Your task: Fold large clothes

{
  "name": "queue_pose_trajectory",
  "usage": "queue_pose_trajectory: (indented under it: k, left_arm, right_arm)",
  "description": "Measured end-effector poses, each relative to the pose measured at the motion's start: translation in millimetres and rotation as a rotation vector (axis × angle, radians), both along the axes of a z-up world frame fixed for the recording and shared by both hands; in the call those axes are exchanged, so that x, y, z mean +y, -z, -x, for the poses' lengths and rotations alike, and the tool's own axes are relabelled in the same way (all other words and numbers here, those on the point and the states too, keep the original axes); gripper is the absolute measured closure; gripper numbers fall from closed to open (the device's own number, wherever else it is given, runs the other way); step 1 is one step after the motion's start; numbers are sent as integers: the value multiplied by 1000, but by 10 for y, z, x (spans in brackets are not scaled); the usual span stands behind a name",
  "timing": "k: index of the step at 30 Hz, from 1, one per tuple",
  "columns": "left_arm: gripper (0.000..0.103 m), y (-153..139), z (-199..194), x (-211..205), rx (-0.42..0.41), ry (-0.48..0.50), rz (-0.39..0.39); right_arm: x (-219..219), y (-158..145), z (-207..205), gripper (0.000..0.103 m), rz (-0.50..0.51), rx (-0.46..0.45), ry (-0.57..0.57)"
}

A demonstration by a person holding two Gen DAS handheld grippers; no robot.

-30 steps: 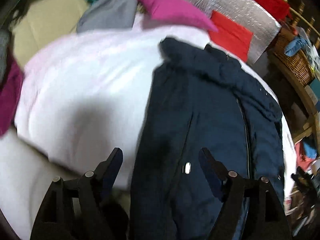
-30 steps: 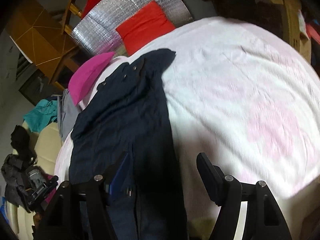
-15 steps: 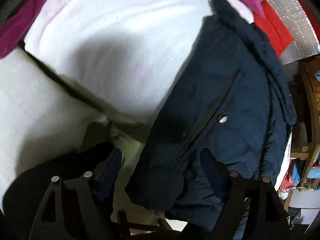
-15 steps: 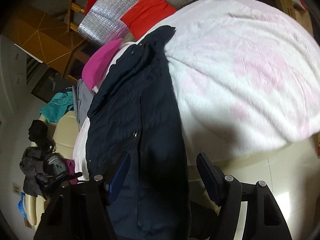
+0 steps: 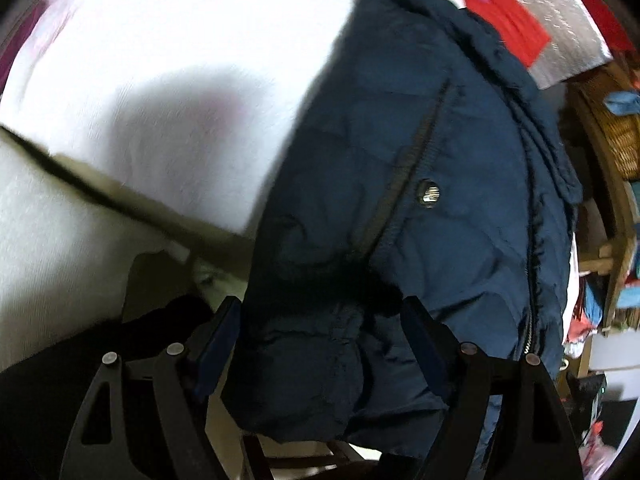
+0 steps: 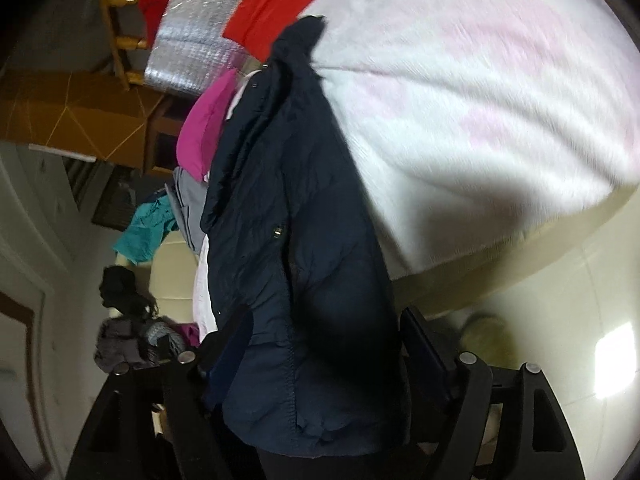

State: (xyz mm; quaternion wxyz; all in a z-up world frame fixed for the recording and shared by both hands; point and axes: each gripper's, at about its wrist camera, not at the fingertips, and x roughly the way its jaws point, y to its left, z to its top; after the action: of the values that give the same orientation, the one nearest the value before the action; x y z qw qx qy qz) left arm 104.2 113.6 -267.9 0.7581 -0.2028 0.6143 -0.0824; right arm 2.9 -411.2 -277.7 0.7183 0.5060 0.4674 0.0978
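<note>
Jacket (image 5: 420,216) hem bunched between spread fingers of left gripper (image 5: 320,344); same navy hem between right gripper (image 6: 324,348) fingers, also agape, no clamp visible. Beyond both: white-pink blanket (image 6: 480,92), red cushion (image 6: 272,8).

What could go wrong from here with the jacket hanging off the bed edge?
1. The navy jacket hangs past the edge of the white blanket; its hem could slide toward the floor.
2. Both the left claw and right claw straddle bulky hem fabric with jaws open; closing may catch only one layer.
3. The metal snap could snag.
</note>
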Motion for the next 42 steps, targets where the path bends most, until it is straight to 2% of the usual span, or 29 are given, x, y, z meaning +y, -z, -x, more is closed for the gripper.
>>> queue_pose_trajectory:
  k: [2,4,6,7,9,10,11,12,13,14,18,23,26,31,37,42]
  left_arm:
    - [22,-12,40,-63,-32,24,13]
    - [30,-20,53,-108,-53,38,11]
    - [51,-15,70,-144,-61,45,-3]
    - [57,-20,76,-160,-69,47,-9]
    - [76,-59,61,-150,-99,52,-21]
    - [80,-92,80,-182,-113,55,-31]
    - [87,-146,89,-169,-132,59,-50]
    - [90,-193,104,-174,-149,62,-70]
    - [91,-240,86,-175,-171,66,-91]
    - [92,-329,101,-201,-204,75,-121]
    - [93,-689,169,-335,-312,113,-243]
    - [94,-1248,306,-567,-512,157,-380]
    - [94,-1525,344,-718,-612,177,-448]
    - [98,-1795,439,-872,-736,217,-541]
    - [98,-1922,516,-983,-763,252,-555]
    - [98,-1899,516,-1029,-738,260,-581]
  right_arm:
    - [11,144,2,24,-58,24,10]
    - [41,273,-1,24,-102,53,10]
    - [91,345,-9,24,-129,58,3]
    - [144,356,-24,24,-141,47,-12]
    - [237,279,-65,28,-137,-9,-48]
    - [279,222,-80,43,-120,-36,-64]
    - [330,141,-117,62,-85,-54,-88]
    - [383,55,-159,68,-43,-65,-112]
    - [427,-58,-202,70,4,-83,-126]
    - [451,-140,-232,76,30,-99,-134]
    - [475,-583,-364,81,126,-192,-131]
    - [552,-1096,-530,81,217,-307,-132]
    - [669,-1290,-593,83,272,-341,-155]
    - [781,-1338,-631,83,336,-338,-192]
    - [824,-1191,-597,83,356,-285,-213]
    - [776,-1156,-566,83,337,-281,-193]
